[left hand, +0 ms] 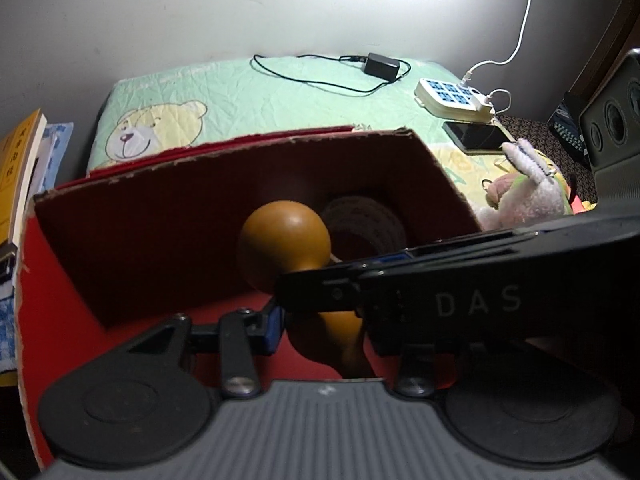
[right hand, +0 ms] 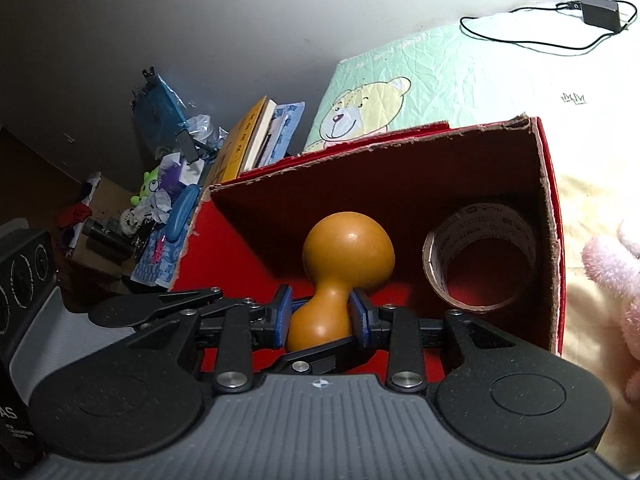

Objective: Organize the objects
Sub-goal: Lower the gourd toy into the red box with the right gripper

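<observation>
Right wrist view: the right gripper (right hand: 320, 314) has its blue pads (right hand: 283, 312) pressed on either side of the narrow waist of an orange wooden gourd (right hand: 344, 256), holding it just inside the open red box (right hand: 554, 240). The gourd's big bulb points toward the back wall of the box; I cannot tell whether it already rests on the floor of the box. A roll of tape (right hand: 480, 256) already sits in the box's right corner, apart from the gourd. In the left wrist view the left gripper (left hand: 320, 320) is largely hidden behind the other tool crossing in front, so I cannot tell how wide it stands or whether it holds anything. The pink plush toy (left hand: 528, 196) lies on the bed outside the box, beside a phone (left hand: 476, 136). By my reading, one thing is stowed, the gourd is nearly placed, and the plush toy is left.
</observation>
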The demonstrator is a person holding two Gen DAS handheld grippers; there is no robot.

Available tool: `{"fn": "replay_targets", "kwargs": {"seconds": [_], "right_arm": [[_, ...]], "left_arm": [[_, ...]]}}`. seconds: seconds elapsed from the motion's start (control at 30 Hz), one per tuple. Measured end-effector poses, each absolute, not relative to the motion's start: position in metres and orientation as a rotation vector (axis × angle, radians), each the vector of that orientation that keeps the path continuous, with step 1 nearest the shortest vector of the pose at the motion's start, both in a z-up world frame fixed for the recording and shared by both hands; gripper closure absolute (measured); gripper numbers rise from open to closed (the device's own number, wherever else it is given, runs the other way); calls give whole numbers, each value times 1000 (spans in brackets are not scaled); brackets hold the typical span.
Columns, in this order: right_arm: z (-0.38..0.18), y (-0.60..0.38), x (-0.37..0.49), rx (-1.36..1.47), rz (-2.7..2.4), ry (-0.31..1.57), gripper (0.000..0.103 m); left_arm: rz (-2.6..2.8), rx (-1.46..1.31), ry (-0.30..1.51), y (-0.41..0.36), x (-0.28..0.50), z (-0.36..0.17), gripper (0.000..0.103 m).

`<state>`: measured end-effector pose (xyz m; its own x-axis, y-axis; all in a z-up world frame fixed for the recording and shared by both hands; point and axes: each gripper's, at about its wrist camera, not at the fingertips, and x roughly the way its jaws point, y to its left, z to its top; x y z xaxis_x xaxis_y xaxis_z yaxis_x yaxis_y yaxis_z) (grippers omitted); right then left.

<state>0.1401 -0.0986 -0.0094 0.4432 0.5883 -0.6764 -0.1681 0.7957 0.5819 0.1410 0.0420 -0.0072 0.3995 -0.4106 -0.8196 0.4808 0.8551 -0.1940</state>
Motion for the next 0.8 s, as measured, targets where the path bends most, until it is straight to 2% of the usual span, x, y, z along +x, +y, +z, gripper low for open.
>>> {"fn": "replay_targets", "kwargs": {"seconds": [0.13, 0.23, 0.3, 0.4, 0.8], "right_arm": [[-21, -97, 148, 464, 431, 1045, 78], [-26, -95, 150, 433, 400, 1058, 77], [-27, -91, 149, 401, 396, 1057, 77], [-28, -90, 149, 376, 395, 1066, 76], [-18, -95, 149, 384, 469, 1172, 77]], "left_arm": [[-552, 105, 1045, 38, 151, -16, 63], [-538, 136, 1050, 35, 154, -18, 62], [-521, 154, 1070, 34, 157, -23, 58], [-480, 198, 1103, 33, 161, -33, 63], [-492, 162, 1140, 54, 144, -23, 61]]}}
